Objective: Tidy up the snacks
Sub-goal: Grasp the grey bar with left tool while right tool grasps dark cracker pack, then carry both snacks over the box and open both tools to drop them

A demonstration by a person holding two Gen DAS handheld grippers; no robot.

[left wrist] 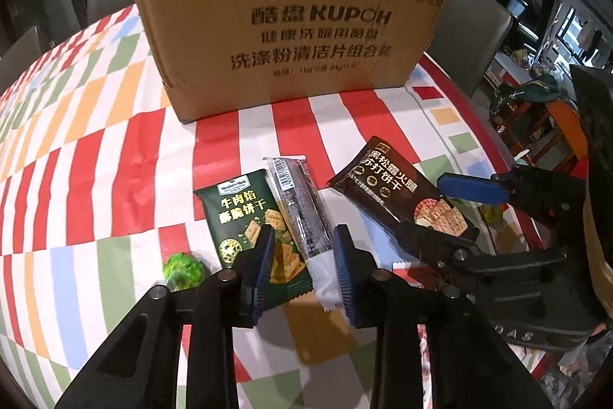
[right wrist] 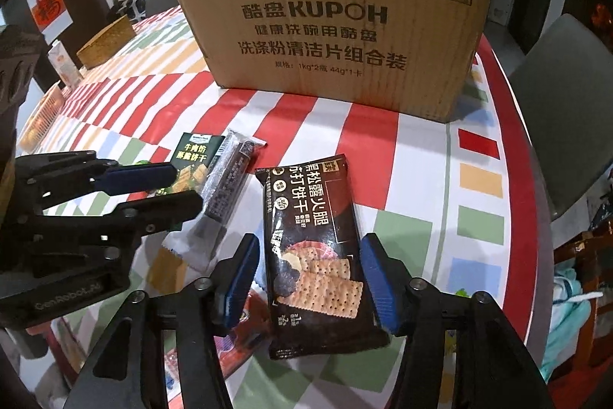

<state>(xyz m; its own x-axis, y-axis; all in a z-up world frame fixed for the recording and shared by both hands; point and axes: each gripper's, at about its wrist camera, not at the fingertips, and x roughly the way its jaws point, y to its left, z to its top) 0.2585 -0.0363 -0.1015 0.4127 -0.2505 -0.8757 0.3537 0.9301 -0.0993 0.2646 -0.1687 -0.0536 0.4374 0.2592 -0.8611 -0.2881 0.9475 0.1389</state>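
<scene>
In the left wrist view, the left gripper [left wrist: 304,255] fills the lower centre of the frame, its blue-padded fingers [left wrist: 264,267] parted a little, one on either side of the white end of a long dark snack bar [left wrist: 302,213]; whether the pads press on the wrapper cannot be told. The bar lies across the right edge of a green cracker packet [left wrist: 245,221], which rests flat on the checkered tabletop [left wrist: 115,179]. A green-wrapped candy [left wrist: 183,269] sits at lower left, just beside the packet. The right gripper [left wrist: 440,202] comes in from the right, over a dark brown cracker packet [left wrist: 398,190]. A large cardboard box [left wrist: 291,22] marked KUPOH stands upright across the upper middle of the frame.

In the right wrist view, the right gripper [right wrist: 310,278] sits at lower centre with its fingers [right wrist: 377,280] spread, straddling the lower half of the dark brown cracker packet [right wrist: 314,236]; a narrow gap shows on each side, so the pads do not squeeze it. The left gripper [right wrist: 180,190] enters from the left edge over the snack bar [right wrist: 226,186] and green cracker packet [right wrist: 193,160]. The cardboard box [right wrist: 337,25] stands at the top, and a woven basket [right wrist: 105,41] sits on the tabletop [right wrist: 421,160] at upper left.
</scene>
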